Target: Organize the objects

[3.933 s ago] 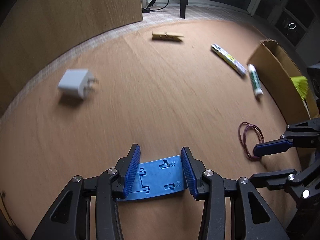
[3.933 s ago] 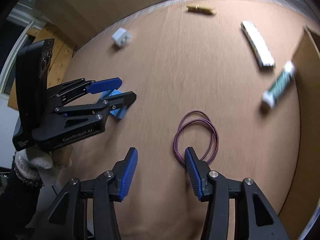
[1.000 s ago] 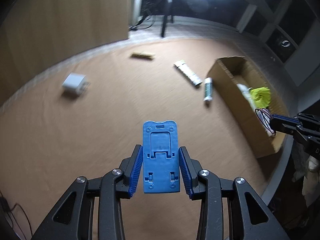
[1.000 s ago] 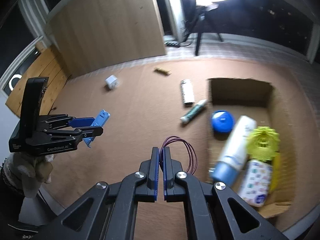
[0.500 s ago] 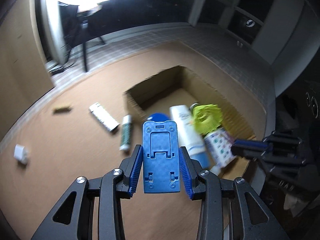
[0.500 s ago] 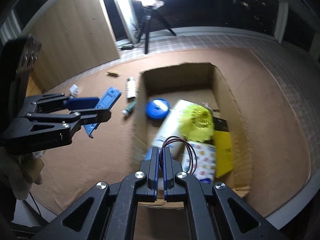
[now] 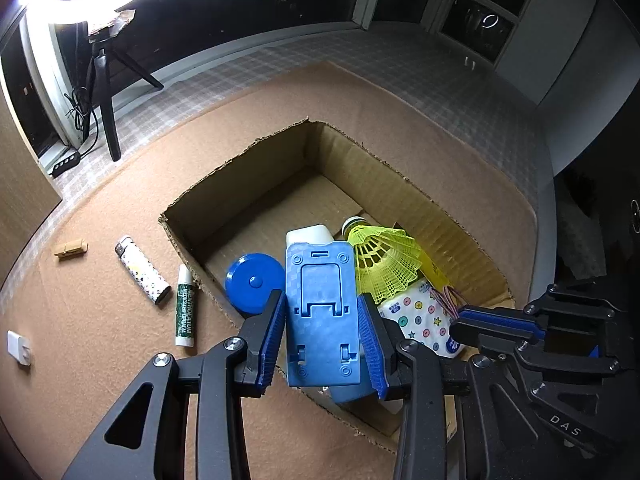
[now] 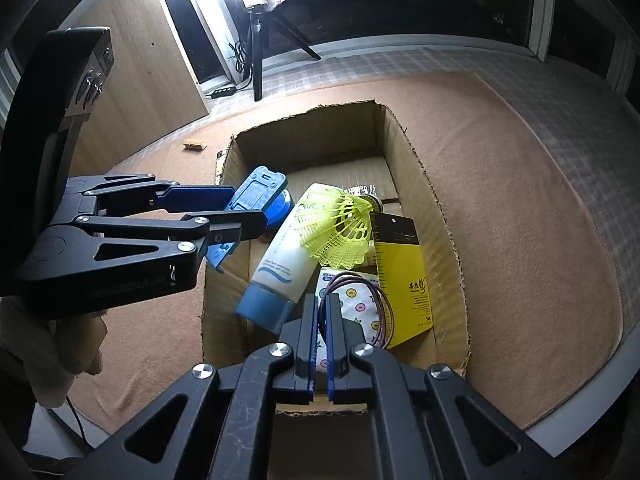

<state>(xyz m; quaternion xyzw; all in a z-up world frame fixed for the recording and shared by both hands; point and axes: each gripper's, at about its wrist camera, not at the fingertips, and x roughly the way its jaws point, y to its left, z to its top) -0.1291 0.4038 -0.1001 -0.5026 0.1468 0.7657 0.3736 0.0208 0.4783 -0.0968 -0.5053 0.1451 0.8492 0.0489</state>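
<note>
A: Left wrist view, status?
B: The flat blue plastic phone stand [image 7: 322,312] is clamped between the pads of the left gripper [image 7: 323,330], above the open brown cardboard box [image 7: 404,184].

A: Right wrist view?
B: The right gripper [image 8: 319,316] is seen clenched on the thin purple cord loop [image 8: 378,300], which is held over the box's contents, beside the yellow plastic shuttlecock [image 8: 340,226].

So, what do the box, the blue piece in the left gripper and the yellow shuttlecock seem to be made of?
Box: corrugated cardboard, matte brown, with ragged torn rims.
Blue piece: moulded plastic, it seems, with a slight sheen, a fine chequered texture and moulded slots.
Yellow shuttlecock: probably a plastic or nylon skirt, translucent open mesh; the material of its base is unclear.
</note>
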